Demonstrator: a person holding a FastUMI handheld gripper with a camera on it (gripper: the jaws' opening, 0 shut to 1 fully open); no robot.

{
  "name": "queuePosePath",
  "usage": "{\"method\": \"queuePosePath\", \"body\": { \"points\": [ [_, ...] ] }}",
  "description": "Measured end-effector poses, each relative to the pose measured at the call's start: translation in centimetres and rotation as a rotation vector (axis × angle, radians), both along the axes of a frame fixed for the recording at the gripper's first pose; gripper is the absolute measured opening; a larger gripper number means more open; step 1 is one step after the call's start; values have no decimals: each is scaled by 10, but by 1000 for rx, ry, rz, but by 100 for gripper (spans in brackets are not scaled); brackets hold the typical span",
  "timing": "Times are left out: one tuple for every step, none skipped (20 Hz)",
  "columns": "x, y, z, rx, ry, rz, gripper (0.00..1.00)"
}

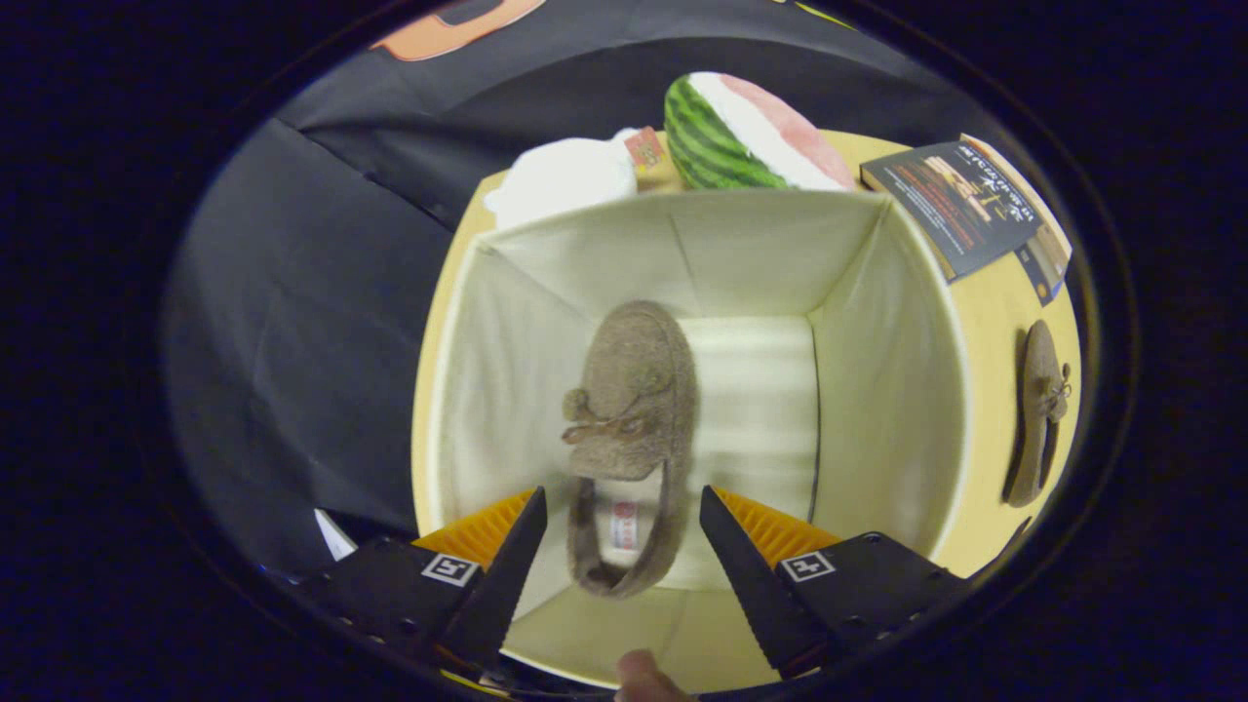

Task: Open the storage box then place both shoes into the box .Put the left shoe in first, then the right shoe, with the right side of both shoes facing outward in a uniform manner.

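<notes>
1. The gripper (618,507) sat at the bottom centre of the frame, above the open box, its two serrated, wedge-shaped fingers (512,556) spread apart and gripping nothing
2. Between the fingers, and reaching beyond them toward the middle of the frame, lay a brown shoe (629,444) of fuzzy, felt-like fabric with a small bow on its upper; its heel opening lay level with the fingertips, not touching either finger
3. That shoe rested on the floor of the storage box (882,390), a square, cream-coloured bin with smooth fabric walls folded at the corners; the shoe lay in the left half, leaving the right half of the floor bare
4. A fingertip (639,675) showed at the very bottom edge, just below the box's near wall
5. The box stood on a pale yellow table (990,322)
6. At the right of the frame, outside the box and well apart from the fingers, the second brown shoe (1038,409) lay on the table
7. Beyond the far wall, at the top, stood a plush watermelon slice (746,132), a white soft bundle (565,180) to its left, and a dark printed carton (965,200) at upper right
</notes>
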State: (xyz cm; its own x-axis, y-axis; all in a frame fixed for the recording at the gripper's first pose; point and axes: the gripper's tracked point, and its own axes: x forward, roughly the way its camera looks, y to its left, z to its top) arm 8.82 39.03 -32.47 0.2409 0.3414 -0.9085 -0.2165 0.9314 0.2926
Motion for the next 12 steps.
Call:
{"method": "queuePosePath", "body": {
  "points": [
    [0, -2, 17, 12, -29, 13, 96],
    [0, -6, 32, 16, -58, 29, 96],
    [0, -12, 47, 24, -86, 48, 96],
    [1, -20, 65, 34, -113, 61, 96],
    [2, -28, 77, 42, -128, 71, 96],
    [3, -40, 86, 44, -141, 79, 96],
    [6, -55, 95, 43, -153, 82, 96],
    [10, -72, 104, 40, -166, 79, 96],
    [14, -92, 108, 30, -179, 71, 96],
    [19, -112, 110, 21, -190, 62, 96],
    [22, -130, 110, 11, -194, 52, 96],
    [25, -152, 106, 0, -195, 39, 96]
  ]
}}
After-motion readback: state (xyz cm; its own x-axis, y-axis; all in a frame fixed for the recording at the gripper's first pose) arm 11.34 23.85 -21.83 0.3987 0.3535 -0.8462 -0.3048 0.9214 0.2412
